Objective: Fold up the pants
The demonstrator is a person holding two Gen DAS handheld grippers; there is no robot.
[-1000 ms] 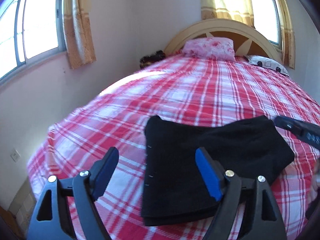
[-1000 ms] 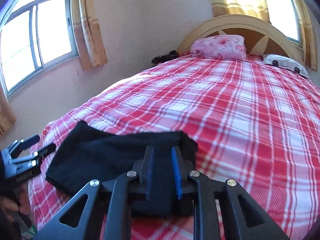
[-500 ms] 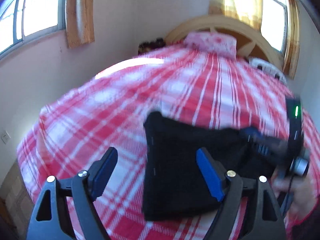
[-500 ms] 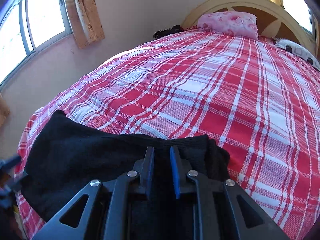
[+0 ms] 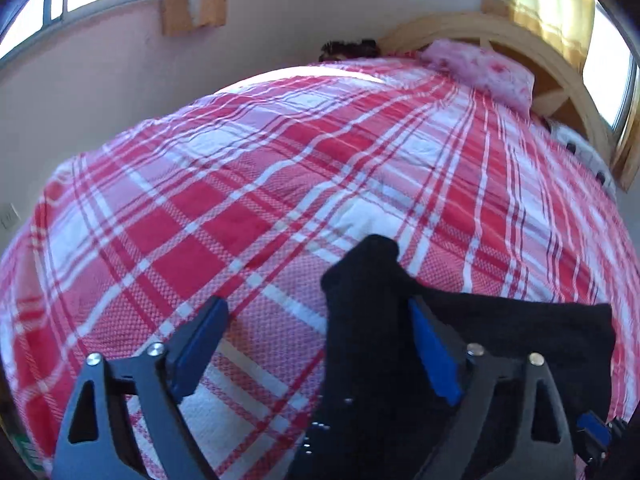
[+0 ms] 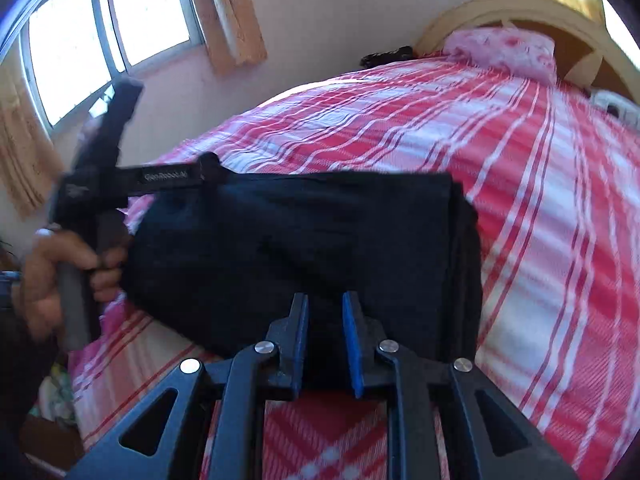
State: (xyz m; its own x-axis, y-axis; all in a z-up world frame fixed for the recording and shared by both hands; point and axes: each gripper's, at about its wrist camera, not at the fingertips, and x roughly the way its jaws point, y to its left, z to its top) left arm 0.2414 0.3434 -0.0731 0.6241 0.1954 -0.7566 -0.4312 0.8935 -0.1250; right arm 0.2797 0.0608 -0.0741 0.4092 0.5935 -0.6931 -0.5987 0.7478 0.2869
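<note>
**Folded pants on the bed, both grippers at the near edge**

Left wrist view: my left gripper (image 5: 316, 344) is spread wide and its jaws are opening. The black pants (image 5: 368, 320) fill the lower right of the frame on the red plaid bedspread (image 5: 240, 200); their left edge and one raised corner sit between my fingers, close against the right blue pad, well clear of the left one. Nothing is clamped.

Right wrist view: my right gripper (image 6: 325, 344) is nearly closed, its narrow gap set on the near edge of the pants (image 6: 320, 240) at lower centre. The pads look pinched onto the fabric. At the left of the frame my left hand (image 6: 60, 272) carries the other gripper over the bundle's far left corner.

I judge the pants already folded into a compact rectangle, so this is a late fold or tidy. Next I need the left jaws to close on their corner.
</note>
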